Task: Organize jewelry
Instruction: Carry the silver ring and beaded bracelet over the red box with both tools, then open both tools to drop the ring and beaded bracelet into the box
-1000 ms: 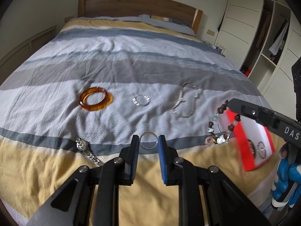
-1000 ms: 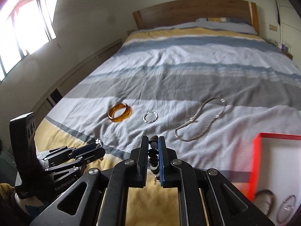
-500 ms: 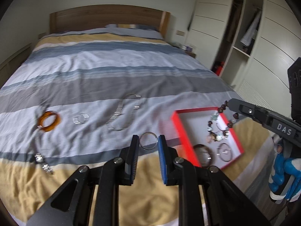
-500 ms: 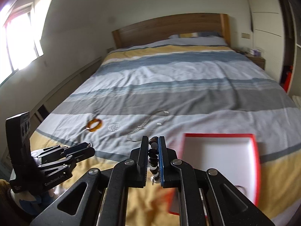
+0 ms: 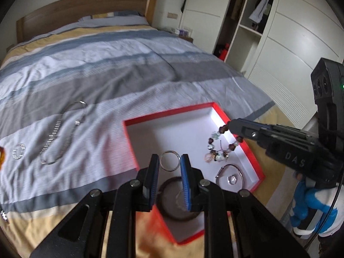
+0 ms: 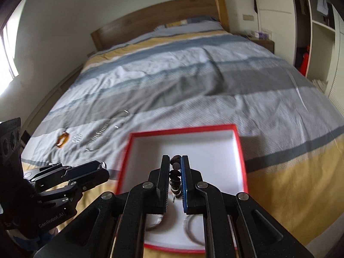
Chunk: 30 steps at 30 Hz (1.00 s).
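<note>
You swung both tongs from the bedspread over the red box (image 5: 250, 153) at lower centre — left gripper (image 5: 169, 163) clamping the ring (image 5: 169, 160), right gripper (image 6: 175, 173) pinching the beaded bracelet (image 5: 219, 148) — so both seemed ready to drop.

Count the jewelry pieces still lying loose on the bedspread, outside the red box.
3 clearly: a silver chain, a small silver ring left of it, and an amber bangle further left. A metal piece at the left view's lower-left edge may be a fourth.
</note>
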Available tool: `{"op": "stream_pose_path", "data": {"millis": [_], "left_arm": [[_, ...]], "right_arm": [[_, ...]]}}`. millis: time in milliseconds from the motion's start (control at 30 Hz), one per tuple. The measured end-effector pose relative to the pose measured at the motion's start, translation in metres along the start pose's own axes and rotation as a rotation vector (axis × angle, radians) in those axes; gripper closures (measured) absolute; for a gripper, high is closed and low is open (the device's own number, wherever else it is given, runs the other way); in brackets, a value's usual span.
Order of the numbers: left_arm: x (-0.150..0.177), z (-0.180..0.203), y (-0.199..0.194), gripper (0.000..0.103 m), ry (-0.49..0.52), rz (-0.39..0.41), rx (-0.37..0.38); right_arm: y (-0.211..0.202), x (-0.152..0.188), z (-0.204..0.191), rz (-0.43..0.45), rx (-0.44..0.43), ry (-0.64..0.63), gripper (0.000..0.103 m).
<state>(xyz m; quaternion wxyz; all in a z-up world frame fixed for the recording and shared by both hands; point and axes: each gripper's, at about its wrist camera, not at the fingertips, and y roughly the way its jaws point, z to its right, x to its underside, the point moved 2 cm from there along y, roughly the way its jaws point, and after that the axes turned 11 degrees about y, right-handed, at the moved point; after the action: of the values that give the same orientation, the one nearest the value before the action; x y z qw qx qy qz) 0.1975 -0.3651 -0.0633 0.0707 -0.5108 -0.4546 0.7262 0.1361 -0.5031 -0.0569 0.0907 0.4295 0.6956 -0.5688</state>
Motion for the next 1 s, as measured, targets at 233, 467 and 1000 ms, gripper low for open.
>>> {"op": "stream_pose_path", "data": {"millis": [233,467,1000], "left_arm": [[0.000,0.008,0.051,0.084,0.027,-0.065,0.005],[0.009,0.003,0.080,0.084,0.025,-0.127,0.009],[0.011,-0.001,0.063,0.072,0.001,-0.127,0.005]], "right_arm": [[0.037,0.005,0.033,-0.045,0.054,0.024,0.093],[0.054,0.007,0.055,-0.065,0.087,0.046,0.093],[0.043,0.014,0.056,-0.059,0.119,0.072,0.072]]}}
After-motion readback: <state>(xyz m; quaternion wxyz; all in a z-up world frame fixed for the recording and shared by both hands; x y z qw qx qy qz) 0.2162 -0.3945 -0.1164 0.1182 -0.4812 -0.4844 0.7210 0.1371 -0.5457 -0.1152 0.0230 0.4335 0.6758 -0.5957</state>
